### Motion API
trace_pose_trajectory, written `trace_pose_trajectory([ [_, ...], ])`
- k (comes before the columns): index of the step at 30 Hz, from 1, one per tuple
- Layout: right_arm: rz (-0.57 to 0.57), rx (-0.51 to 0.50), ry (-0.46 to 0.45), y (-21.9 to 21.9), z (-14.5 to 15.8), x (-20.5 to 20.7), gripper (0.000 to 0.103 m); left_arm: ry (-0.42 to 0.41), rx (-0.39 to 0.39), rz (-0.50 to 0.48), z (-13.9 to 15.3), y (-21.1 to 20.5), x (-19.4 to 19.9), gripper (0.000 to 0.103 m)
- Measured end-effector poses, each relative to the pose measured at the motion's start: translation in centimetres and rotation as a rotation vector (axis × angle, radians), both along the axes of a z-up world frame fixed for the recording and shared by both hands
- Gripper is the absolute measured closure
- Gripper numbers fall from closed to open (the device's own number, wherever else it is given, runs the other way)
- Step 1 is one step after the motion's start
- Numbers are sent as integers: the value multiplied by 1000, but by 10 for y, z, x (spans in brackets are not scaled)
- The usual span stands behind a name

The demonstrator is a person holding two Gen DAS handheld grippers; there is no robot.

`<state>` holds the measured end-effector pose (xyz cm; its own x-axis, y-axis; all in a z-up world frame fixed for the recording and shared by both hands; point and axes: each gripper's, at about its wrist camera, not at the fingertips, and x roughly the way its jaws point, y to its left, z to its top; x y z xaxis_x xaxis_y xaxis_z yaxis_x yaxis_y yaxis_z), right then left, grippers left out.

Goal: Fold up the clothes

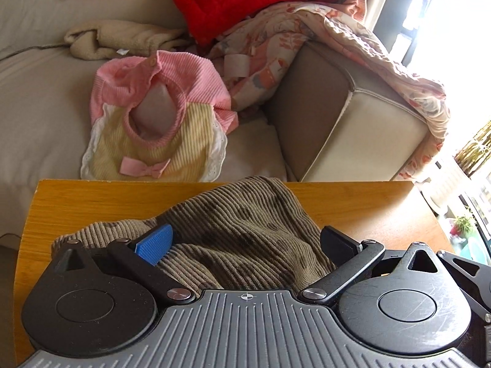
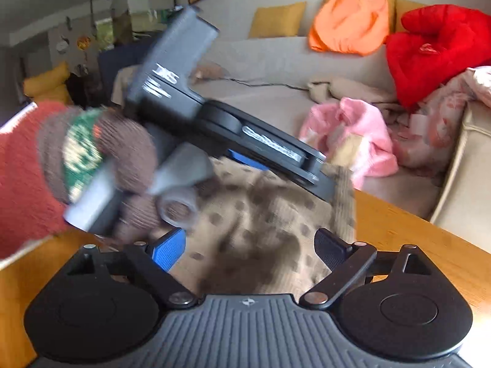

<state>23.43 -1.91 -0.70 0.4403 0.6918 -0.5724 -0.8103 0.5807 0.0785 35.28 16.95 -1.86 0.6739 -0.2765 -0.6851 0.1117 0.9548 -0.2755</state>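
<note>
Lying on the wooden table [image 1: 92, 202], a brown dotted corduroy garment [image 1: 245, 230] sits between both wide-open, empty grippers: left gripper [image 1: 245, 242], right gripper [image 2: 250, 250].

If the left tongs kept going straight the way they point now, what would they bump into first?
Most likely the brown ribbed garment on the wooden table: it lies right between the open left tongs, which slant downward. The sofa lies further off.

Daylight floods in from the window [image 1: 454, 15] at the upper right of the left wrist view, blown out to white glare, and washes over the quilt [image 1: 383, 61]. That view is sharp, its edges bowed by the fisheye. The right wrist view is motion-blurred, most on the left gripper [image 2: 276, 165] and sleeve [image 2: 27, 178].
</note>
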Motion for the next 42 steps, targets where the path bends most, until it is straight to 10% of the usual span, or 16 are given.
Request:
trace_pose_trajectory([
  [13, -71, -38, 62, 8, -33, 7, 2, -71, 45, 22, 3, -4, -15, 0],
  [20, -188, 105, 83, -33, -32, -17, 0, -285, -95, 256, 27, 5, -139, 0],
  [28, -267, 47, -28, -58, -29, -79, 0, -316, 12, 379, -3, -64, -295, 0],
  [42, -435, 37, -92, -117, -28, -139, 0, -286, 199, 449, -13, -104, -317, 0],
])
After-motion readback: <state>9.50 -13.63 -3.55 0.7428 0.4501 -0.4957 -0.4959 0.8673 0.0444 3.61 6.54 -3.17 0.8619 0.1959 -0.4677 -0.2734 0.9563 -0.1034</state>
